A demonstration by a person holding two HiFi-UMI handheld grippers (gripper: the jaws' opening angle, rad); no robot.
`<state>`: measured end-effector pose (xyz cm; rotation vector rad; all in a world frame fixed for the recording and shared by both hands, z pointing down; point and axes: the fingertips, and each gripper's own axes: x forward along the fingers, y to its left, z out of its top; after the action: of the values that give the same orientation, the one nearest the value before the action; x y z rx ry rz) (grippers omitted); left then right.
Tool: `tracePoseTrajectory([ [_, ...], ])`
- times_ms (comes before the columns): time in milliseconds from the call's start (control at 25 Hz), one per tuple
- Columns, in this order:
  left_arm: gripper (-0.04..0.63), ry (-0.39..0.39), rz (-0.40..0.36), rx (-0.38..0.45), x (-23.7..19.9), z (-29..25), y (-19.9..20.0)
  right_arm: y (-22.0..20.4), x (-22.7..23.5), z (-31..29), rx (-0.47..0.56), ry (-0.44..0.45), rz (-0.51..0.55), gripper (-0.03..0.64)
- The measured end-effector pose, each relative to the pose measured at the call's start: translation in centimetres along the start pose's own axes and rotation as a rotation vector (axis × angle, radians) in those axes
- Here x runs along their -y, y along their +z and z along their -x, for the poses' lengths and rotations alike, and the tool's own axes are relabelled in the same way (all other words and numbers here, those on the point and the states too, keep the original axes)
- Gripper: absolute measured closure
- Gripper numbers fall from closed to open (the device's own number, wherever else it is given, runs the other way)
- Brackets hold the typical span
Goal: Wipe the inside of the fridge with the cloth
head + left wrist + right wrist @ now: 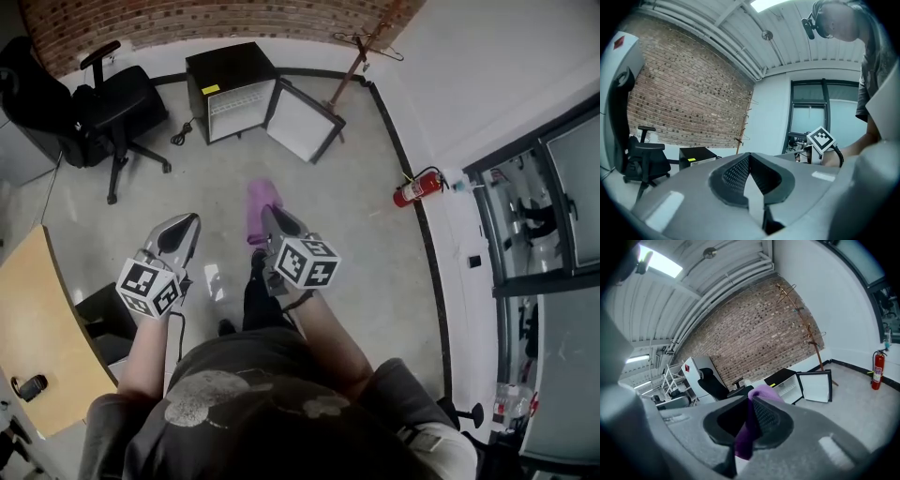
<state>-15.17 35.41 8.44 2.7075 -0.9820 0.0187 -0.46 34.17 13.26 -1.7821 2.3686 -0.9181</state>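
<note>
Standing on the grey floor, we hold a gripper in each hand in front of us. Our right gripper is clamped on the purple cloth. The cloth is pinched between the dark pads, with one fold poking out past the tips and the rest hanging below the jaws. Our left gripper has its jaws brought together at the tips and nothing sits between them. The small black fridge stands on the floor against the brick wall, well apart from both grippers, and its door is swung wide to the right. A black office chair is to the left of the fridge, and a red fire extinguisher stands by the right wall.
</note>
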Motion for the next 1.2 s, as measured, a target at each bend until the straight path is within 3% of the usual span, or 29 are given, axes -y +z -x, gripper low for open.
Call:
tracePoseTrajectory([
  [320,0.577,0.088,0.001,-0.036,-6.5,-7.7,0.7,4.3,5.2,-8.8,-0.032,0.039,-0.018,0.597],
  [800,0.577,0.181,-0.011,-0.022,-13.2,-21.8,5.9,14.6,15.4,-17.4,-0.052,0.059,-0.016,0.597],
  [1000,0.578,0.220,0.013,0.007,-15.9,-24.8,6.8,14.7,17.1,-19.9,-0.092,0.055,-0.030,0.597],
  [1200,0.577,0.201,0.022,-0.019,-17.3,-27.3,6.1,13.6,17.9,-22.6,-0.148,0.046,-0.046,0.597],
])
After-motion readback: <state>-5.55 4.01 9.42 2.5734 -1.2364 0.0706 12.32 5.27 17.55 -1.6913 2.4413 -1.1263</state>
